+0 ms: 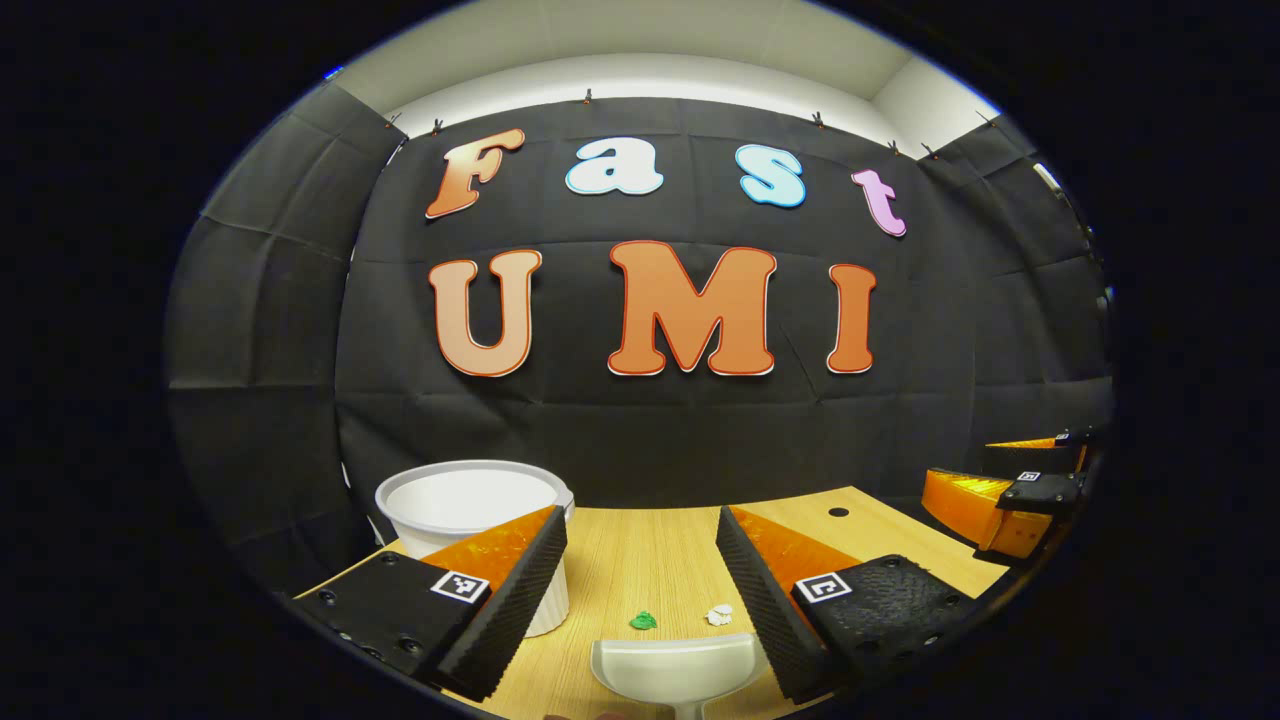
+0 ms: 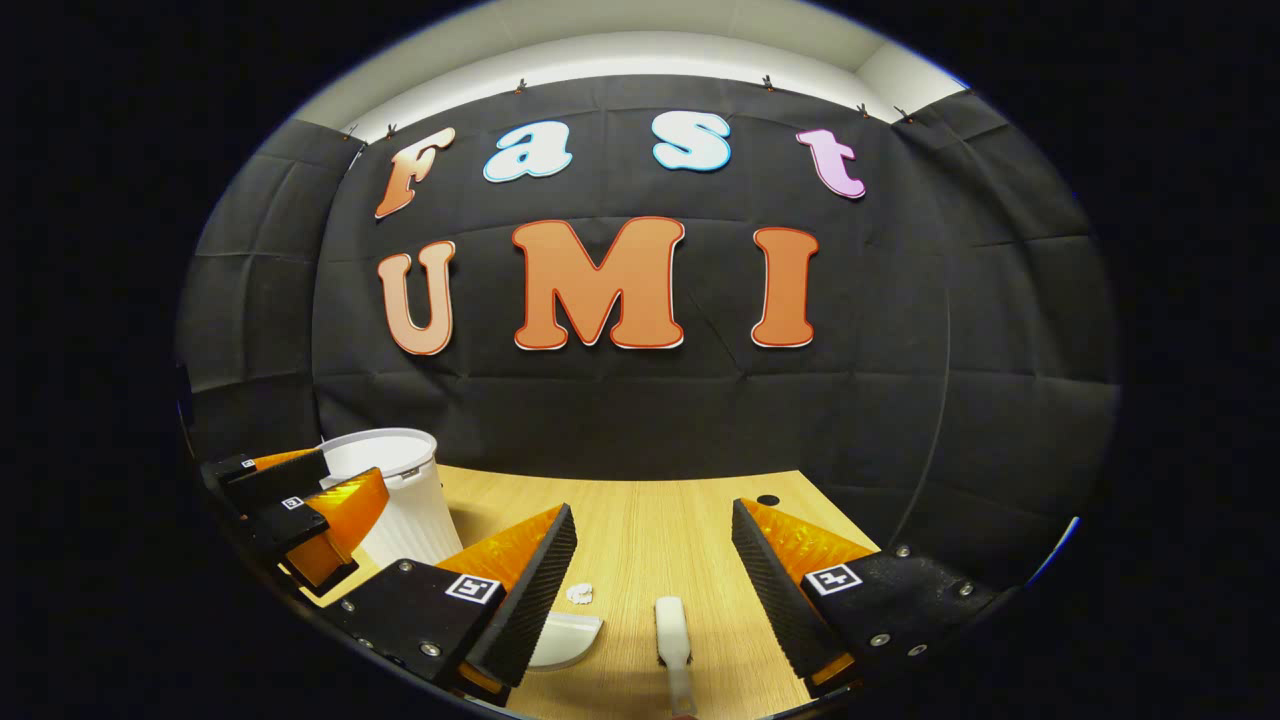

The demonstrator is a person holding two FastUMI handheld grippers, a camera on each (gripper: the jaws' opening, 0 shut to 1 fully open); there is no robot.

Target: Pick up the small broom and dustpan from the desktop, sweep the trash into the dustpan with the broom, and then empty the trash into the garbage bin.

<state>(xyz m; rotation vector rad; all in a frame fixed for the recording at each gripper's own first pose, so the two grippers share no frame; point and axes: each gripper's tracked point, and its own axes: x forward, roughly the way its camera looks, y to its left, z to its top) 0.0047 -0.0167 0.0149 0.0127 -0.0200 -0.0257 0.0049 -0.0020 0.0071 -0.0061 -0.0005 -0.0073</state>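
Both hand-held grippers gape empty, left (image 1: 640, 590) above dustpan (image 1: 680, 670), right (image 2: 655, 590) above broom (image 2: 672, 630)

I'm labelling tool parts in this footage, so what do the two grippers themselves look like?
Each gripper, left and right, has two wedge-shaped fingers with ribbed inner faces. Each finger sits on a flat base plate with screws, and each plate carries a small square black-and-white marker. Off to one side, each view also catches the other gripper, with the same kind of marker. No cables or sleeves can be seen.
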